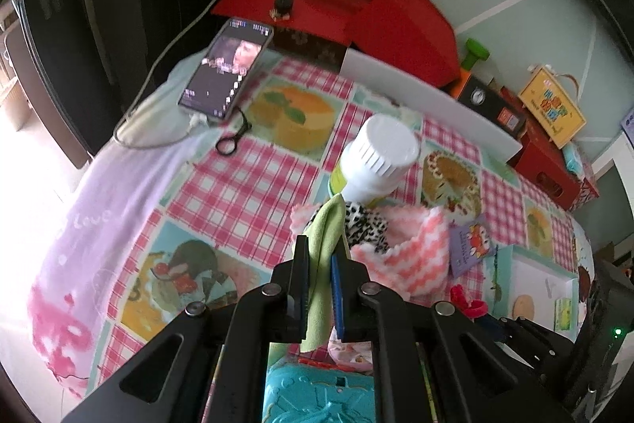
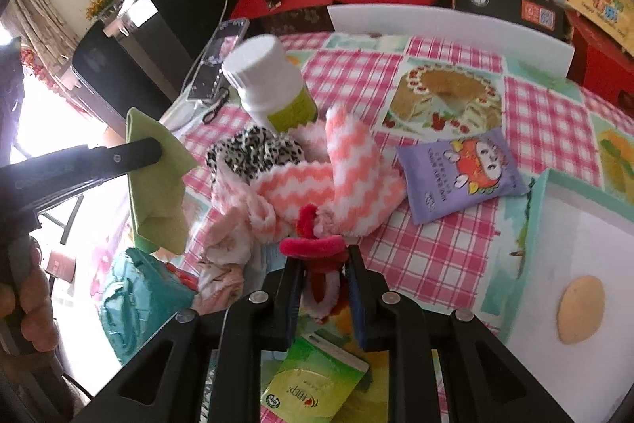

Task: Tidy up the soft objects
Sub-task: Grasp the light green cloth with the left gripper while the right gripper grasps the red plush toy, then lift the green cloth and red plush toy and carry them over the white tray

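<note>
Both grippers are clamped, the left gripper (image 1: 321,264) on a green cloth (image 1: 323,256), the right gripper (image 2: 321,266) on a red scrunchie (image 2: 313,246); each should lift clear of the pile (image 2: 317,173) mid-table before sorting.

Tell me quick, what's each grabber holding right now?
Left gripper: closed on the green cloth.
Right gripper: closed on the red fuzzy hair tie.
</note>
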